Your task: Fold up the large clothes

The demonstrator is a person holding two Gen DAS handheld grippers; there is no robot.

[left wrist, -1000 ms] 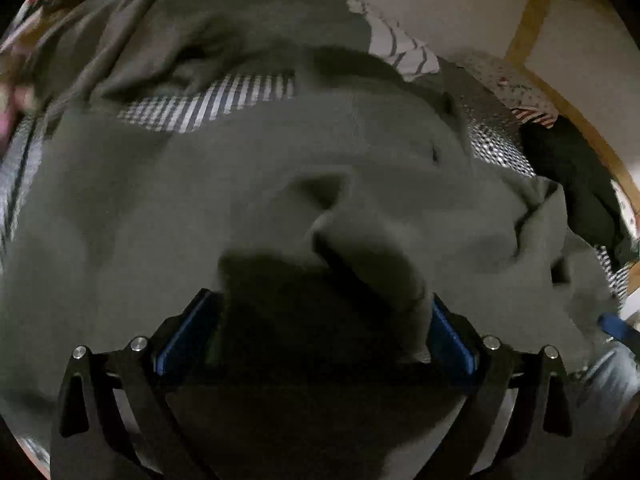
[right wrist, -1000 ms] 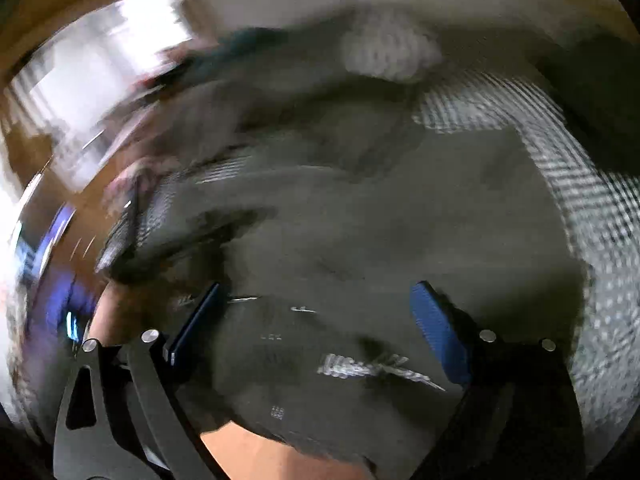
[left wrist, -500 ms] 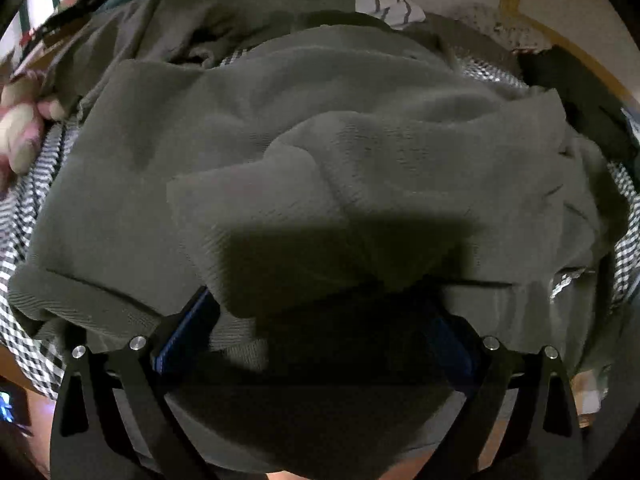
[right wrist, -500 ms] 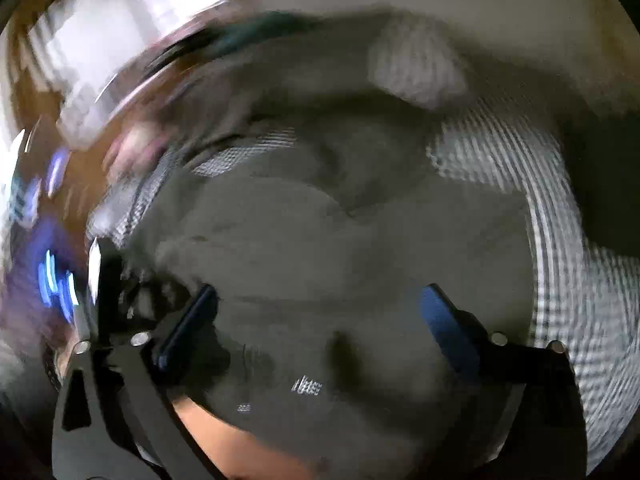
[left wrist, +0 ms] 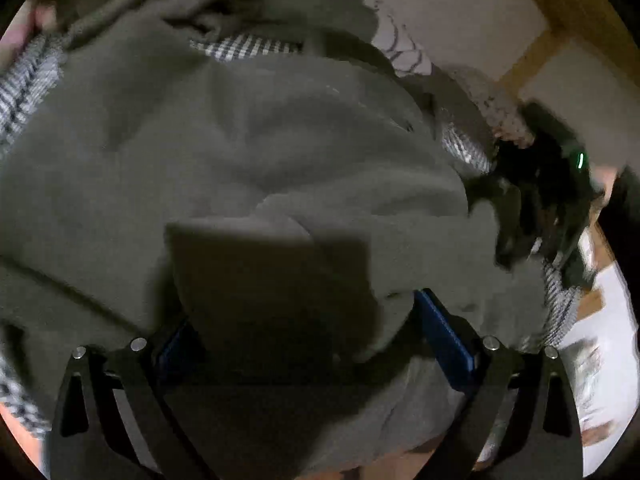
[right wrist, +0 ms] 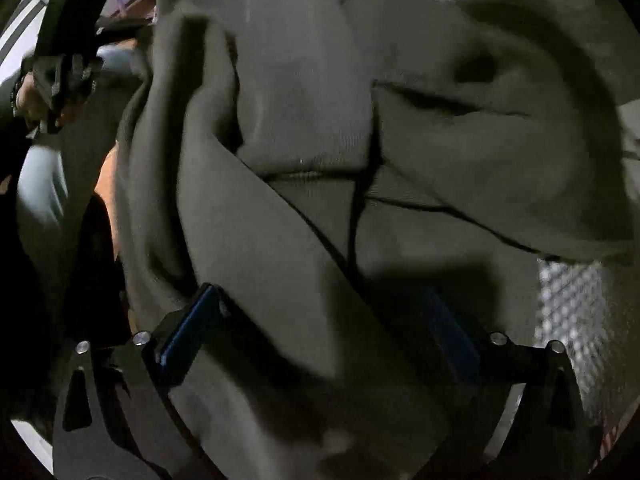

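A large olive-grey sweatshirt lies crumpled on a checked bed cover and fills both views. My left gripper is open, its blue-padded fingers wide apart, with a fold of the sweatshirt draped between and over them. My right gripper is also open and wide, with bunched folds of the same sweatshirt lying between its fingers. The right gripper shows as a dark shape at the right in the left wrist view. The left gripper shows at the upper left in the right wrist view.
The checked cover shows again at the right of the right wrist view. A white striped cloth and a speckled pillow lie at the back. A wall with a wooden frame stands behind.
Both grippers have moved over the sweatshirt. The right wrist view has swung down close onto the bunched fabric. The garment's folds have shifted, and the right gripper has come into the left view.
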